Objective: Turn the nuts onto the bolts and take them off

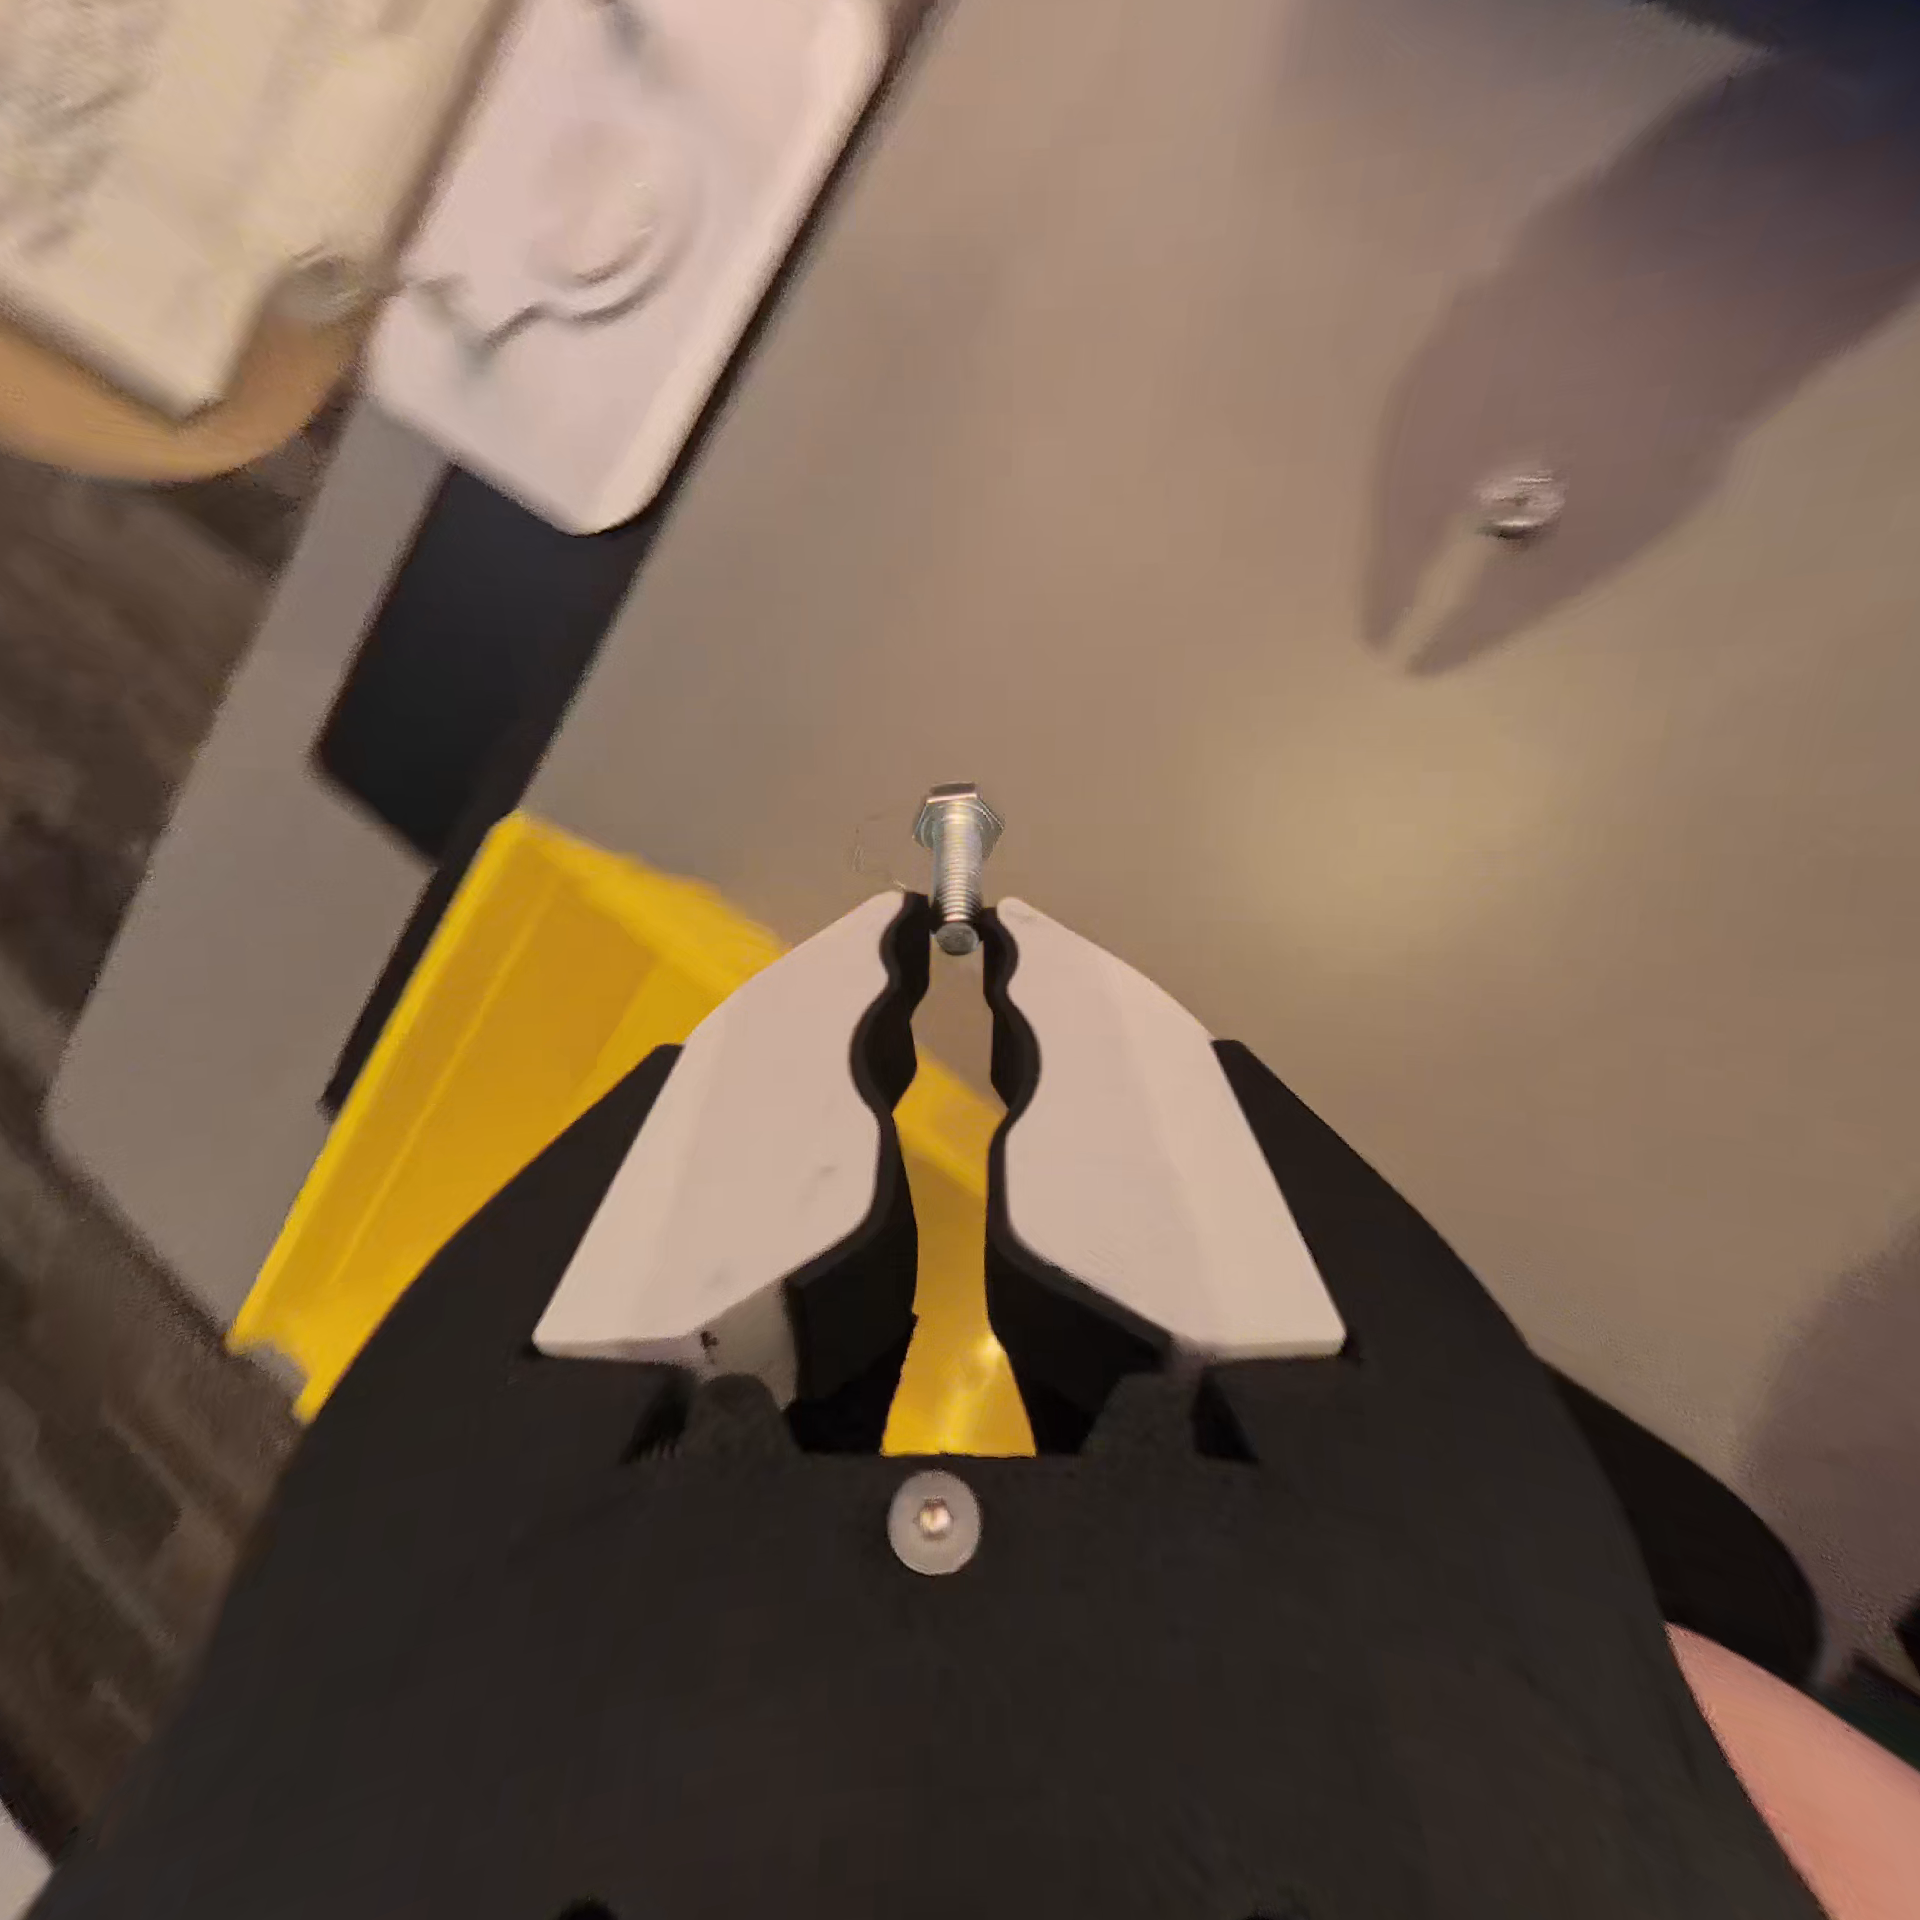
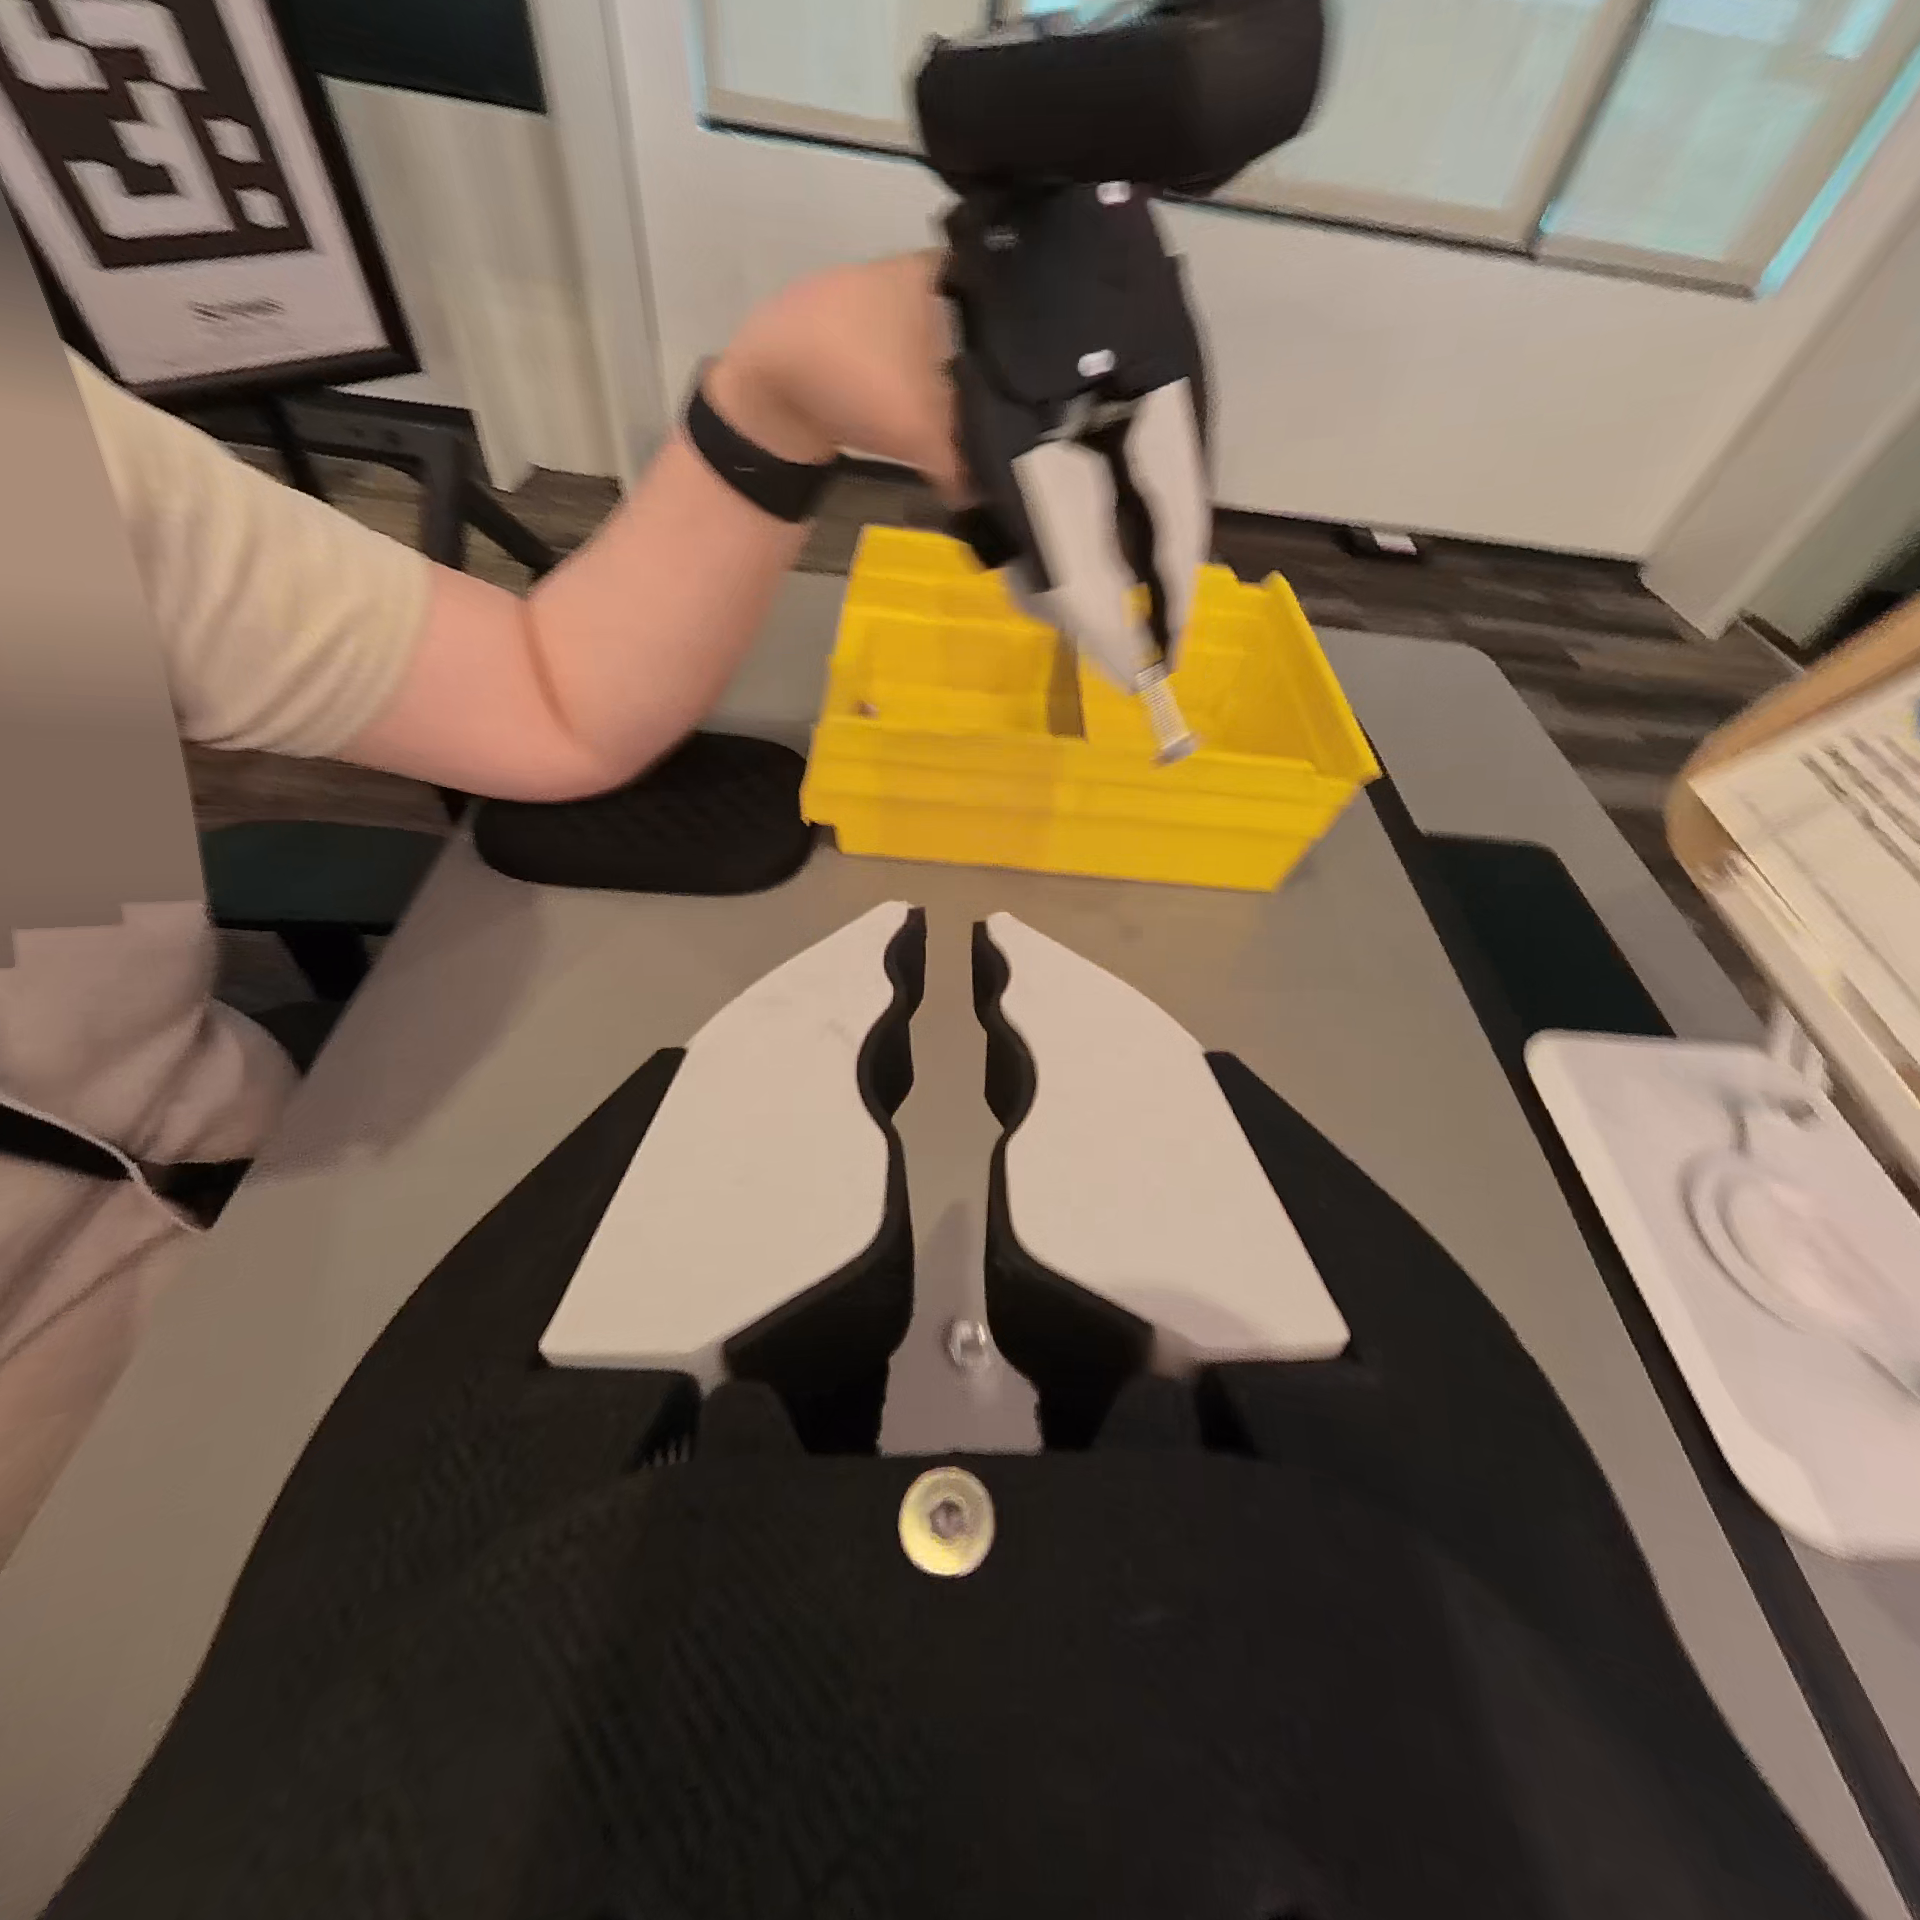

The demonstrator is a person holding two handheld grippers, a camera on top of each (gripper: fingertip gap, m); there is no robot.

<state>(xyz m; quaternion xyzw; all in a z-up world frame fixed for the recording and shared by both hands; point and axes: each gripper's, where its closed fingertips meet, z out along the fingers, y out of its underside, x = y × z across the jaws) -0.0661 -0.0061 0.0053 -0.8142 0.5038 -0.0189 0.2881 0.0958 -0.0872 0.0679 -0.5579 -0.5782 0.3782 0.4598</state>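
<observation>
My left gripper (image 1: 956,914) is shut on the threaded end of a silver bolt (image 1: 956,868), whose hex head points away from me, above the grey table (image 1: 1247,727). In the right wrist view the left gripper (image 2: 1148,665) holds the bolt (image 2: 1169,722) in the air over the yellow bin (image 2: 1060,821). A silver nut (image 1: 1519,509) lies loose on the table in a gripper's shadow. My right gripper (image 2: 948,925) is slightly open and empty, low over the table, with the nut (image 2: 966,1340) on the table under the gap near the finger bases.
A white moulded tray (image 2: 1714,1299) lies at the table's right edge, beside a wooden-framed board with papers (image 2: 1818,831). A black pad (image 2: 644,821) lies left of the bin, under the person's forearm (image 2: 520,665). The tray also shows in the left wrist view (image 1: 623,260). Spacing between my two grippers at the tips: around 20 cm.
</observation>
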